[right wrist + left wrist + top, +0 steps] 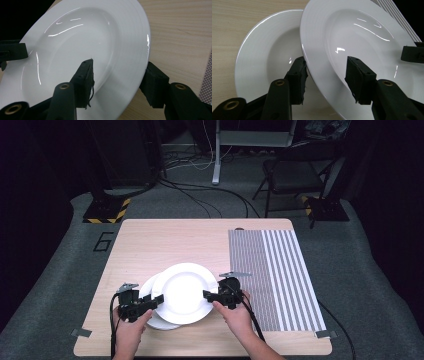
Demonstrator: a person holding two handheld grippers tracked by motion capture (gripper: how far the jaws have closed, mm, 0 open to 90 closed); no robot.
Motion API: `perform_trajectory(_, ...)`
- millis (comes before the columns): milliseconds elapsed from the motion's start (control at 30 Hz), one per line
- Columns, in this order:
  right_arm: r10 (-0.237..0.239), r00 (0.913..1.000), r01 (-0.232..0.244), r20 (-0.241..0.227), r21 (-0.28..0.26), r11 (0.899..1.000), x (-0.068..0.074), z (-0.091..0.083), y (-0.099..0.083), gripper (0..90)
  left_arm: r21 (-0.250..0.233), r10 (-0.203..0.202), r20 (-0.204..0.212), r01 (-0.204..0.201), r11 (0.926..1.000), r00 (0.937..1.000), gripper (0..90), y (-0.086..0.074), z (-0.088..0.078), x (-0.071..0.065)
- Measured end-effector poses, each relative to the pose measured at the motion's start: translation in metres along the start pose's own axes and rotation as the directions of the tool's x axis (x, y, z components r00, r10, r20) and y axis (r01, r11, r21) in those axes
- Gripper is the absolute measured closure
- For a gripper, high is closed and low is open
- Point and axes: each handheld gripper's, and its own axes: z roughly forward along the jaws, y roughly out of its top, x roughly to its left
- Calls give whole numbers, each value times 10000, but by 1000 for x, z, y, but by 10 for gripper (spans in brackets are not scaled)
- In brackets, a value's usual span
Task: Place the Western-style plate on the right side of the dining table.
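Two white deep plates lie overlapped on the wooden table. The upper plate rests partly on the lower plate. My left gripper straddles the upper plate's left rim: one pad sits beside the rim over the lower plate, the other above the upper plate's well. My right gripper straddles the opposite rim, one pad over the plate and one outside it. Both stand open, and I see no pad pressing on the plate.
A grey and white striped mat covers the table's right part. Bare wood lies behind the plates. Off the table, at the back, are cables on the carpet, a folding chair and stand bases with yellow-black tape.
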Motion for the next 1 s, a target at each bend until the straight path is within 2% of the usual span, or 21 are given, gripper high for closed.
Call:
perform_trajectory(67,16,10000,-16,-31,-6,10000,0,-1,0,470,14,22,13,-22,10000,10000,518,0,0,-1)
perform_trajectory(100,-139,9999,138,-30,-88,9999,-2,0,0,469,13,50,3,-50,10000,10000,518,0,0,-1)
perform_trajectory(500,70,9999,-69,106,-126,9999,-5,-8,-2,462,76,151,230,-152,9999,9996,518,4,6,-7)
perform_trajectory(1000,356,9984,-335,448,-466,9984,-16,-22,-7,457,190,440,702,-454,9988,9966,518,10,19,-19)
